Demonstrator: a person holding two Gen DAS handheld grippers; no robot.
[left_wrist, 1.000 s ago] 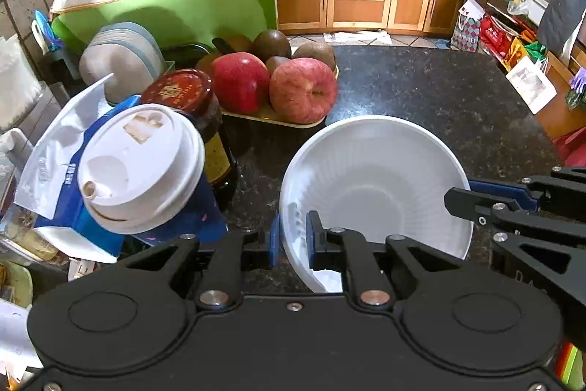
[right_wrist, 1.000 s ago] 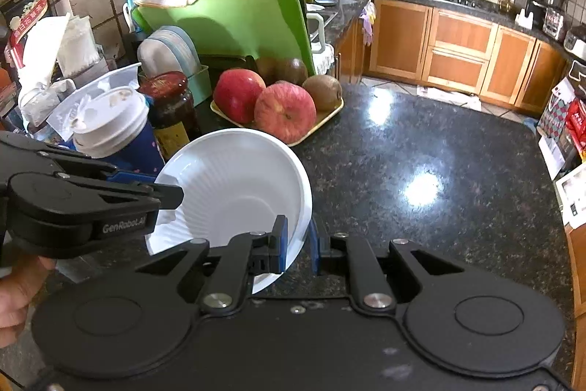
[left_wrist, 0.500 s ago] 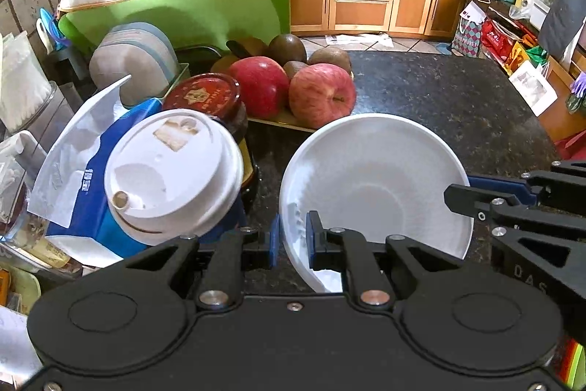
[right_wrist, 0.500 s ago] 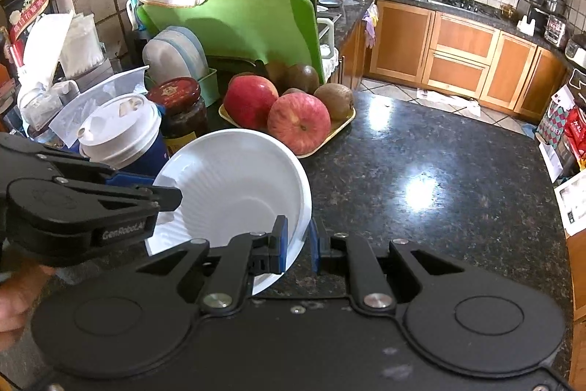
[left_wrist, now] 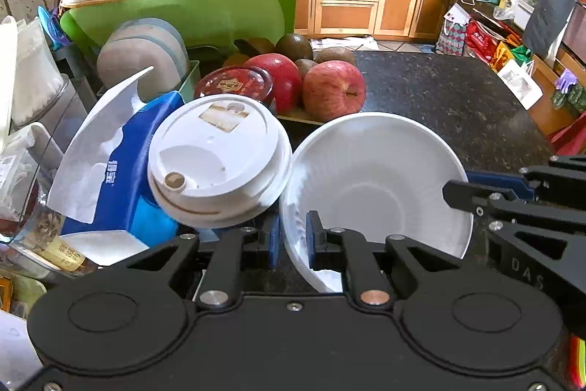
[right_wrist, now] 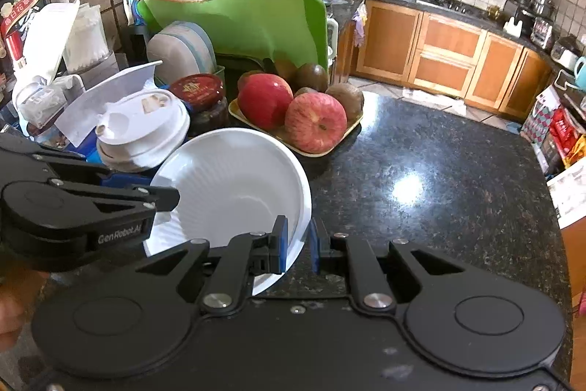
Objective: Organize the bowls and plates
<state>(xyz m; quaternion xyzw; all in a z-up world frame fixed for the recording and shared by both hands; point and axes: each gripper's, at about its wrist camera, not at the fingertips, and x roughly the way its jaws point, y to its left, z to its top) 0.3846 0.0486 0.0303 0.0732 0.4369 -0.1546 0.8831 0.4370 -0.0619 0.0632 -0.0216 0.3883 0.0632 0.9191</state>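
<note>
A white ribbed bowl [left_wrist: 377,185] [right_wrist: 234,185] hangs tilted above the dark granite counter [right_wrist: 421,178], gripped at two sides. My left gripper [left_wrist: 293,237] is shut on its near-left rim, blue pads on either side of the wall. My right gripper [right_wrist: 297,240] is shut on the rim at the opposite side; it shows in the left wrist view at the right edge as a black arm [left_wrist: 512,204]. The left gripper's arm [right_wrist: 84,204] covers the bowl's left edge in the right wrist view. Grey plates [right_wrist: 183,50] stand in a rack behind.
A white lidded cup [left_wrist: 216,160] sits right against the bowl's left rim. Behind are a red-lidded jar [left_wrist: 234,85], a tray of apples and kiwis [right_wrist: 304,120], a green cutting board [right_wrist: 249,21] and a blue-white packet [left_wrist: 113,163]. Counter lies to the right.
Both grippers carried the bowl forward and left, toward the cup, jar and fruit tray, which now loom closer. The cup's lid now meets the bowl's rim. Both grips are unchanged.
</note>
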